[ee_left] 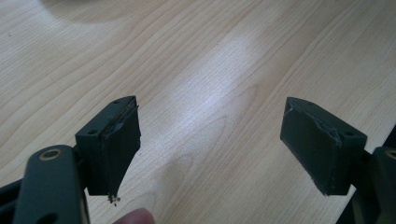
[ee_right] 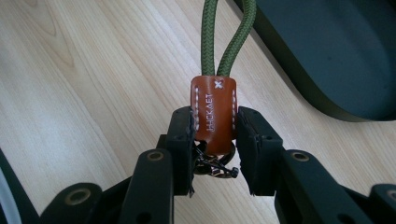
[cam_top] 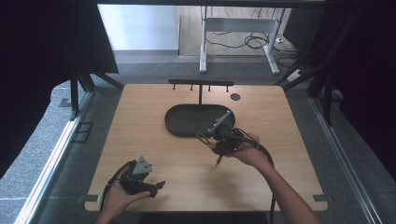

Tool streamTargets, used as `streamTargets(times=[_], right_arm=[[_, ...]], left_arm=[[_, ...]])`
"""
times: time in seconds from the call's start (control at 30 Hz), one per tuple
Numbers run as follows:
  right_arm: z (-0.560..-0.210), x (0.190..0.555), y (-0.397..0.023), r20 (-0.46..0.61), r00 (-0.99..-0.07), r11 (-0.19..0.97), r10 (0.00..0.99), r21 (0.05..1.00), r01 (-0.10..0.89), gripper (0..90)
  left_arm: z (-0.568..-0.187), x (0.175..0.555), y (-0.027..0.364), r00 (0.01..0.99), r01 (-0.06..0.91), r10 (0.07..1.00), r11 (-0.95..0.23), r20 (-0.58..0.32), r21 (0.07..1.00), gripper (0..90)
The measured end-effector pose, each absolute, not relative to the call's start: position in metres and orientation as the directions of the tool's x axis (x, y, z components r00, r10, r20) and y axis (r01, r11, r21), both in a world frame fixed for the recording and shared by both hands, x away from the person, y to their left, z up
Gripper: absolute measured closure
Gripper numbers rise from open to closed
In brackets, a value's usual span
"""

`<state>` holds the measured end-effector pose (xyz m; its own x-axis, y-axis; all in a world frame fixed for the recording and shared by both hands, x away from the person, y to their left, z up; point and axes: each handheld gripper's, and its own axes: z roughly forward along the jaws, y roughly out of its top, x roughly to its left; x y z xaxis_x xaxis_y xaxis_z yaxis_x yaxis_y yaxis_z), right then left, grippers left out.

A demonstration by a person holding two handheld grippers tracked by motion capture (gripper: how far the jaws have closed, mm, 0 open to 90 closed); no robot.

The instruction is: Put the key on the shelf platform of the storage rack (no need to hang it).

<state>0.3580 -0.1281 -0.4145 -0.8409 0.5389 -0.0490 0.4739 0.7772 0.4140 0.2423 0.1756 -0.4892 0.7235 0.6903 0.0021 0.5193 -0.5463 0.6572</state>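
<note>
the brown stitched leather tab (ee_right: 213, 112) of a keychain, with an olive-green braided cord loop (ee_right: 227, 35) rising from its top and a metal ring (ee_right: 215, 164) below it, sits clamped between the pads of the right gripper (ee_right: 215, 135), jaws closed on both sides of the tab. the keychain is held above the light wooden table (cam_top: 261, 172), just beside the near rim of the dark oval tray (cam_top: 184, 122). behind the tray stands a black t-shaped hook stand (cam_top: 201, 84). the left gripper (ee_left: 210, 144), jaws spread wide with nothing between them, is near the front left table edge.
</note>
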Motion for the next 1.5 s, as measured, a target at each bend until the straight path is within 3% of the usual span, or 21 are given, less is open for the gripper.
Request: streamTargets(times=[1.5], right_arm=[[-0.393,0.396,-0.116,-0.067,-0.842,0.782,0.535,0.417,0.464,67.9]], left_arm=[[-0.490,0.244,0.178,0.723,0.523,0.691,-0.547,0.000,0.653,20.4]])
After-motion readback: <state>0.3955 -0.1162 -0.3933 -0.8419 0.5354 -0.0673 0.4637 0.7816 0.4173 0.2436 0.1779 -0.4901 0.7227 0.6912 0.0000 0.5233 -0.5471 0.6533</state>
